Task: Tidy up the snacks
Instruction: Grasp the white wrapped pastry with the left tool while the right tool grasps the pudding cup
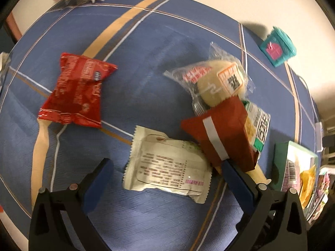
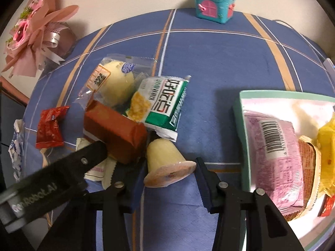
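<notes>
Both grippers, the left gripper (image 1: 165, 175) and the right gripper (image 2: 170, 179), are showing black frames, blue finger pads (image 1: 98, 186), silver pivot screws and white lettering alongside.

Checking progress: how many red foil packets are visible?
2: one red packet on the blue cloth; a second red corner showing inside the green box. More may be hidden.

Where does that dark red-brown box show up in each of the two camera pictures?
Left wrist view: the red-brown box sits right of centre, white stripe facing up, just beyond the tip of the open left gripper's right-hand finger.
Right wrist view: the red-brown box lies left of centre, behind the left gripper's black arm.
Shared landmark: the teal toy house at the far edge of the blue cloth.
</notes>
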Demonstrator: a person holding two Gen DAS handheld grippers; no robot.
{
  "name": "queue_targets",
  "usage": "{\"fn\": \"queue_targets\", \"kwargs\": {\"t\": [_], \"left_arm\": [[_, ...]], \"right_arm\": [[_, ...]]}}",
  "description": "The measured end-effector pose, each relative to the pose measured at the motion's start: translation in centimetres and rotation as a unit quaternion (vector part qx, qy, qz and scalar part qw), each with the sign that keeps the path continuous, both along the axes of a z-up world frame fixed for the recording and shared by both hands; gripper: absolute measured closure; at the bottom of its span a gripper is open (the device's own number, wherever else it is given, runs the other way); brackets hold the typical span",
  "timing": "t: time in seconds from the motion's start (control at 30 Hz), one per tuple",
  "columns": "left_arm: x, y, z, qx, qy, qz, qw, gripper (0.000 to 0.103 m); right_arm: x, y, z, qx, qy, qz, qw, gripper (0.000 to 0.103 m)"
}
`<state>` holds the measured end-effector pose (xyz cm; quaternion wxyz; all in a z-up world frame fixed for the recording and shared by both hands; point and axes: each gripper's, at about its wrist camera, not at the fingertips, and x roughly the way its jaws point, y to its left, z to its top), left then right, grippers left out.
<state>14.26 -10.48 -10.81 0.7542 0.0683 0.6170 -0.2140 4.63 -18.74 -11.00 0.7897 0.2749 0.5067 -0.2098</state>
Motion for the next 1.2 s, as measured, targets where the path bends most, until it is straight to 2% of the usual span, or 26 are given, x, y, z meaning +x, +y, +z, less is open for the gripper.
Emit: {"fn": "queue_targets", "kwargs": {"t": [0.23,0.67,0.8,1.0,1.07,1.2], "left_arm": [[-0.6,-1.5,-0.6,0.004,-0.013,-0.013,0.9998,0.000],[-0.7,0.1,-0.9,0.022,-0.016,-0.007,0.9996,0.001],[-0.3,1.0,-1.4,0.028,-0.017,0.008,0.9994,0.003],[0.0,1.8,-1.0,0.029,-0.025,0.024,0.9990,0.016],[0.0,1.9,-0.8,0.032,-0.030,0.026,0.9987,0.027],[0.1,2.2,-0.4,0.030,-0.031,0.030,0.9986,0.033]], "right_arm": [[-0.1,-0.2,-0.1,0.000,0.002,0.002,1.000,0.054],[0.5,0.6,-0.4,-0.014,0.011,0.011,1.000,0.054],[0.6,0.7,-0.5,-0.014,0.010,0.010,1.000,0.054],[0.5,0.7,-0.5,-0.012,0.010,0.008,1.000,0.054],[0.5,0.7,-0.5,-0.012,0.010,0.008,1.000,0.054],[0.5,0.7,-0.5,-0.014,0.011,0.011,1.000,0.054]]}}
